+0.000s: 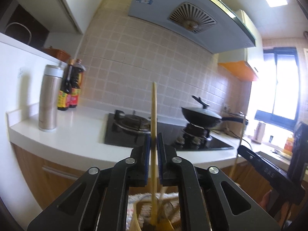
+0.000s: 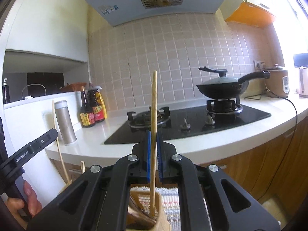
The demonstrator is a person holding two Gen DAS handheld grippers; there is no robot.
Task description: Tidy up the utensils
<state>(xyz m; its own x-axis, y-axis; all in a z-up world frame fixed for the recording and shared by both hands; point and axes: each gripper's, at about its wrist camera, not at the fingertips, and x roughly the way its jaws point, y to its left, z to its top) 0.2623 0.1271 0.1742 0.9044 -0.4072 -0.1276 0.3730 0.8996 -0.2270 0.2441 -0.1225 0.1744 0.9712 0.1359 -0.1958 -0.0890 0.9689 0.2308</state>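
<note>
My left gripper (image 1: 153,137) is shut on a wooden chopstick (image 1: 153,115) that stands upright, its lower end inside a wooden utensil holder (image 1: 138,217) below the fingers. My right gripper (image 2: 153,133) is shut on a second wooden chopstick (image 2: 154,104), also upright, its lower tip in the utensil holder (image 2: 160,211) with several other utensils. The holder rests on a woven cloth (image 2: 171,198). The right gripper shows at the right edge of the left wrist view (image 1: 269,173), and the left gripper at the left edge of the right wrist view (image 2: 28,150).
Ahead is a white counter (image 2: 92,144) with a black gas hob (image 2: 192,123), a lidded black pan (image 2: 221,88), a steel flask (image 2: 64,121) and sauce bottles (image 2: 92,109). A rice cooker (image 2: 277,82) with its cable stands at the right. Wooden cabinets lie below.
</note>
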